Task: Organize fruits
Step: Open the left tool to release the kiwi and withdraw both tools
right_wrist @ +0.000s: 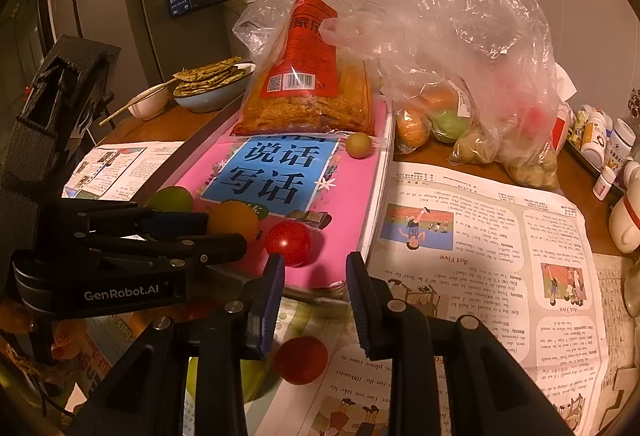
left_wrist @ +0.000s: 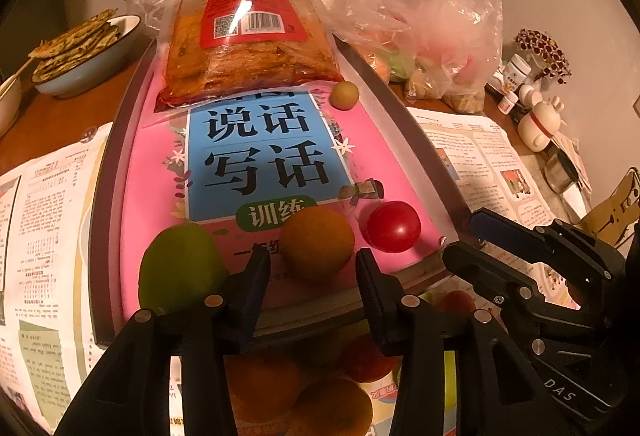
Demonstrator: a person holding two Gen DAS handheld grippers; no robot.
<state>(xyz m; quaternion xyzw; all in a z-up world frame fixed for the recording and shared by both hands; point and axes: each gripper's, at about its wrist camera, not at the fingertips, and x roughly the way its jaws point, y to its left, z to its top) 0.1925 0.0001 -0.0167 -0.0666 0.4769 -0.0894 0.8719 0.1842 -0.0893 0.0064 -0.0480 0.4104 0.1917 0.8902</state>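
Note:
On a pink book (left_wrist: 152, 172) lie a green fruit (left_wrist: 182, 268), an orange (left_wrist: 318, 242), a red tomato (left_wrist: 394, 226) and a small tan fruit (left_wrist: 344, 95). My left gripper (left_wrist: 312, 268) is open; the orange rests on the book between its fingertips with a slim gap beside each pad. The right wrist view shows my right gripper (right_wrist: 316, 272) open and empty just in front of the book's near edge, the red tomato (right_wrist: 288, 242) resting past its left finger. Another tomato (right_wrist: 300, 360) lies on the newspaper under it. More oranges (left_wrist: 332, 404) lie below the left gripper.
A snack packet with a red label (left_wrist: 240, 36) leans on the book's far end. Clear plastic bags of fruit (right_wrist: 460, 108) stand at the back right. A bowl of flatbreads (left_wrist: 80, 52) is back left. Newspaper (right_wrist: 480, 236) covers the table; small bottles (right_wrist: 604, 140) line the right edge.

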